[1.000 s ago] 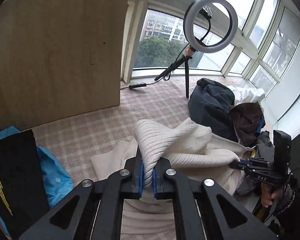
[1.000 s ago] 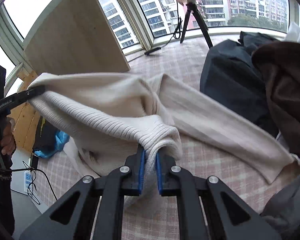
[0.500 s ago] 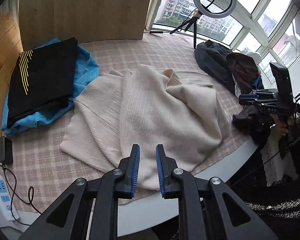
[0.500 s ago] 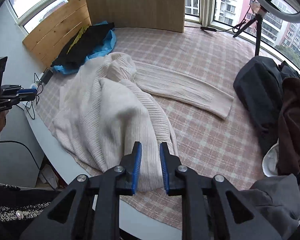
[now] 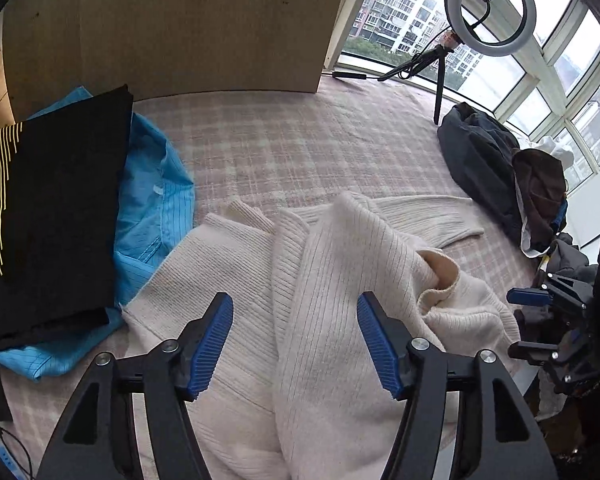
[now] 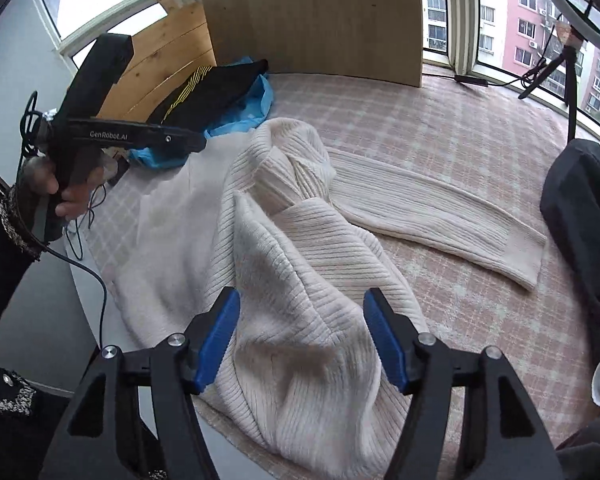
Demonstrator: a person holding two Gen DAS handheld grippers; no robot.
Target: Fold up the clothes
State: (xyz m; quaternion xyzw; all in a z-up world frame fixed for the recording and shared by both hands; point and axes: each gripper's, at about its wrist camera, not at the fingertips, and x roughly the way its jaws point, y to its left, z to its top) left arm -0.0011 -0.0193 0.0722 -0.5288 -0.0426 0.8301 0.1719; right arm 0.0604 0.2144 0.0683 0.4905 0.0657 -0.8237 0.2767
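Observation:
A cream ribbed sweater (image 5: 332,280) (image 6: 300,280) lies rumpled on the checked pink table cover (image 5: 300,136), one sleeve (image 6: 440,216) stretched out to the right. My left gripper (image 5: 296,320) hangs over the sweater's near part, its jaws opening, the blue pads clear of the knit. My right gripper (image 6: 302,316) hovers above the sweater's bunched near edge, its jaws opening too, with nothing pinched. In the right wrist view the left gripper (image 6: 100,120) appears at the left, held in a hand. The right gripper (image 5: 560,320) shows at the right edge of the left wrist view.
A folded black garment (image 5: 48,216) lies on a blue shirt (image 5: 156,208) at the left. A heap of dark clothes (image 5: 500,172) sits at the right. A ring light on a tripod (image 5: 484,4) stands by the windows, a wooden board (image 5: 180,28) behind. The table's rounded edge (image 6: 88,280) is close.
A second ago both grippers held the sweater up, shut on its knit. They let it go, it dropped onto the table, and both grippers have sunk towards it with jaws spread wider.

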